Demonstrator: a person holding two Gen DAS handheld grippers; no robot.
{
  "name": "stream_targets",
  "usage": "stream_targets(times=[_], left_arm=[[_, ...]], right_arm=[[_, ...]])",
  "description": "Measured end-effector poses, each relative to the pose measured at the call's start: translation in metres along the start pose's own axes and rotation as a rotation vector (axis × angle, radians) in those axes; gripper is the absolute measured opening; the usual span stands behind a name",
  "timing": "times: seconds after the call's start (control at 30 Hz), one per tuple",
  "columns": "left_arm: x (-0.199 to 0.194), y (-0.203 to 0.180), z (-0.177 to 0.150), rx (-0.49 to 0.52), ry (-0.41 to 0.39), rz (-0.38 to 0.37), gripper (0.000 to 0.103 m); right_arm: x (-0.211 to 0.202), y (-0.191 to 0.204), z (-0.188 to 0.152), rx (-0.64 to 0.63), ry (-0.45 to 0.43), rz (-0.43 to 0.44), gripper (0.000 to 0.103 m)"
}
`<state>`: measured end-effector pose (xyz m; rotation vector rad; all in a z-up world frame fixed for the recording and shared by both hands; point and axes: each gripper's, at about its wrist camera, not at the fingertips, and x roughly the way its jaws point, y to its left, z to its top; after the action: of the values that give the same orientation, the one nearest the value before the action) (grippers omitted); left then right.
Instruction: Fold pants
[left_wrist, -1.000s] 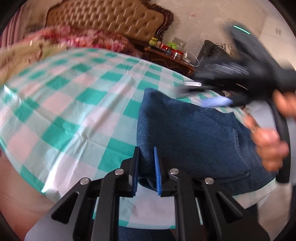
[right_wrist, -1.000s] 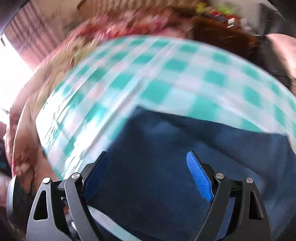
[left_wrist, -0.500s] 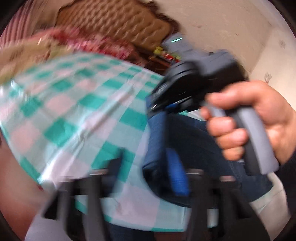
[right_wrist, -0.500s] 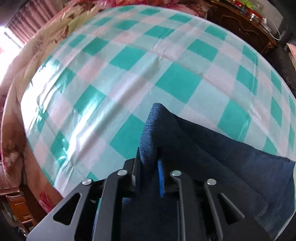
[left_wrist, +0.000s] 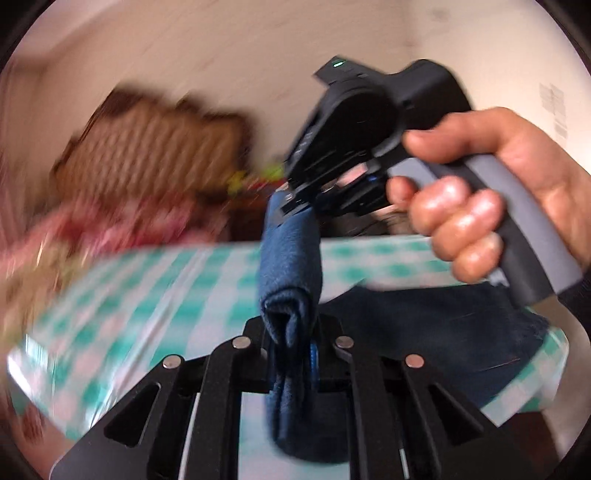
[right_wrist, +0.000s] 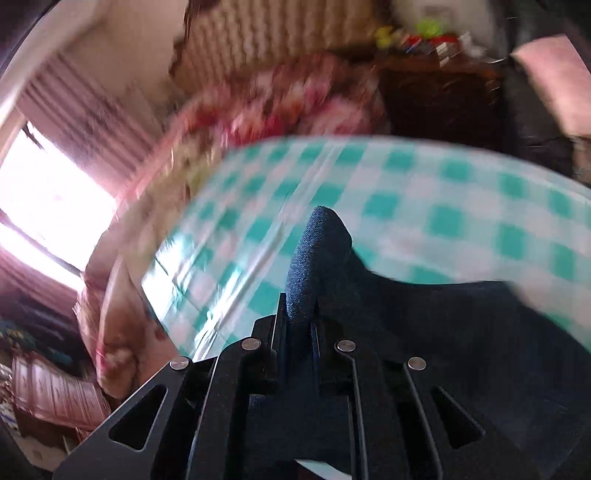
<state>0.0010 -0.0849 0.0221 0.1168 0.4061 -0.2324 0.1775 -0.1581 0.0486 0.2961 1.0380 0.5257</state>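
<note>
The dark blue denim pants (left_wrist: 436, 332) lie on a teal-and-white checked cloth (left_wrist: 155, 306). My left gripper (left_wrist: 291, 343) is shut on a folded edge of the pants and holds it lifted. In the same view my right gripper (left_wrist: 295, 201) is shut on the far end of that raised edge (left_wrist: 288, 251), so the denim stretches between the two. In the right wrist view my right gripper (right_wrist: 297, 325) pinches a fold of pants (right_wrist: 317, 251) above the checked cloth (right_wrist: 424, 206). Both views are motion-blurred.
A tufted brown headboard (left_wrist: 147, 147) and a red floral blanket (right_wrist: 295, 103) lie beyond the cloth. A dark wooden nightstand (right_wrist: 436, 81) with small items stands at the back right. A bright window (right_wrist: 48, 188) is on the left.
Both grippers have lifted the gripped pants edge up off the cloth. One second ago my right gripper was open over the pants; it has since shut on the denim.
</note>
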Motion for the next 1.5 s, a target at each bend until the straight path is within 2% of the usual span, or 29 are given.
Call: stream_targets(times=[0.03, 0.07, 0.13, 0.2, 0.27, 0.33, 0.4, 0.43, 0.47, 0.53, 0.6, 0.63, 0.67, 0.7, 0.73, 0.77, 0.8, 0.87, 1.0, 1.1, 1.2, 1.27, 1.37, 1.5], left_arm=[[-0.002, -0.035, 0.008, 0.068, -0.032, -0.026, 0.012], [-0.001, -0.072, 0.012, 0.135, -0.056, -0.053, 0.012], [0.004, -0.131, 0.01, 0.226, -0.072, -0.11, 0.012], [0.018, -0.19, -0.005, 0.318, -0.058, -0.162, 0.012], [0.036, -0.237, -0.029, 0.403, -0.027, -0.177, 0.012], [0.053, -0.274, -0.062, 0.51, 0.003, -0.162, 0.012], [0.07, -0.298, -0.094, 0.606, 0.06, -0.154, 0.013], [0.073, -0.307, -0.105, 0.653, 0.058, -0.134, 0.017], [0.073, -0.315, -0.117, 0.713, 0.042, -0.103, 0.023], [0.072, -0.32, -0.126, 0.75, 0.022, -0.075, 0.028], [0.073, -0.321, -0.131, 0.77, 0.012, -0.051, 0.028], [0.074, -0.322, -0.132, 0.775, 0.011, -0.045, 0.028], [0.077, -0.323, -0.133, 0.781, 0.012, -0.036, 0.028], [0.08, -0.32, -0.135, 0.784, 0.013, -0.03, 0.024], [0.079, -0.32, -0.136, 0.785, 0.009, -0.017, 0.013], [0.079, -0.319, -0.135, 0.788, -0.004, -0.006, 0.013], [0.078, -0.32, -0.134, 0.796, -0.017, 0.008, 0.012], [0.072, -0.326, -0.129, 0.805, -0.048, 0.044, 0.012], [0.059, -0.347, -0.108, 0.831, -0.134, 0.083, 0.012], [0.055, -0.368, -0.103, 0.873, -0.177, 0.075, 0.012], [0.064, -0.392, -0.12, 0.947, -0.175, 0.043, 0.012], [0.07, -0.407, -0.139, 1.001, -0.142, 0.014, 0.012], [0.085, -0.415, -0.161, 1.065, -0.116, 0.013, 0.012], [0.081, -0.413, -0.149, 1.021, -0.131, 0.019, 0.012]], right_arm=[[-0.034, -0.031, -0.006, 0.038, -0.038, 0.008, 0.011], [-0.052, -0.048, -0.011, 0.056, -0.057, 0.007, 0.011], [-0.098, -0.109, -0.036, 0.109, -0.102, -0.03, 0.011], [-0.116, -0.166, -0.06, 0.179, -0.109, -0.071, 0.011], [-0.112, -0.215, -0.081, 0.237, -0.087, -0.09, 0.011], [-0.089, -0.273, -0.108, 0.318, -0.021, -0.103, 0.011], [-0.067, -0.3, -0.125, 0.344, 0.031, -0.12, 0.014], [-0.059, -0.311, -0.132, 0.354, 0.042, -0.113, 0.02], [-0.057, -0.313, -0.136, 0.358, 0.036, -0.093, 0.023], [-0.058, -0.313, -0.137, 0.351, 0.019, -0.055, 0.024], [-0.058, -0.311, -0.133, 0.337, 0.016, -0.068, 0.031], [-0.059, -0.311, -0.132, 0.328, 0.013, -0.071, 0.042], [-0.057, -0.309, -0.129, 0.314, 0.015, -0.071, 0.047], [-0.055, -0.307, -0.127, 0.3, 0.021, -0.082, 0.047], [-0.053, -0.304, -0.124, 0.279, 0.023, -0.102, 0.045], [-0.054, -0.304, -0.123, 0.266, 0.031, -0.12, 0.027], [-0.054, -0.3, -0.121, 0.257, 0.041, -0.137, 0.018], [-0.067, -0.292, -0.111, 0.211, 0.026, -0.122, 0.011], [-0.111, -0.279, -0.093, 0.162, -0.064, -0.108, 0.01], [-0.132, -0.291, -0.097, 0.176, -0.093, -0.131, 0.01], [-0.133, -0.321, -0.114, 0.226, -0.077, -0.15, 0.01], [-0.124, -0.342, -0.125, 0.255, -0.052, -0.15, 0.01], [-0.112, -0.36, -0.136, 0.291, -0.03, -0.141, 0.01], [-0.129, -0.346, -0.133, 0.242, -0.078, -0.142, 0.009]])
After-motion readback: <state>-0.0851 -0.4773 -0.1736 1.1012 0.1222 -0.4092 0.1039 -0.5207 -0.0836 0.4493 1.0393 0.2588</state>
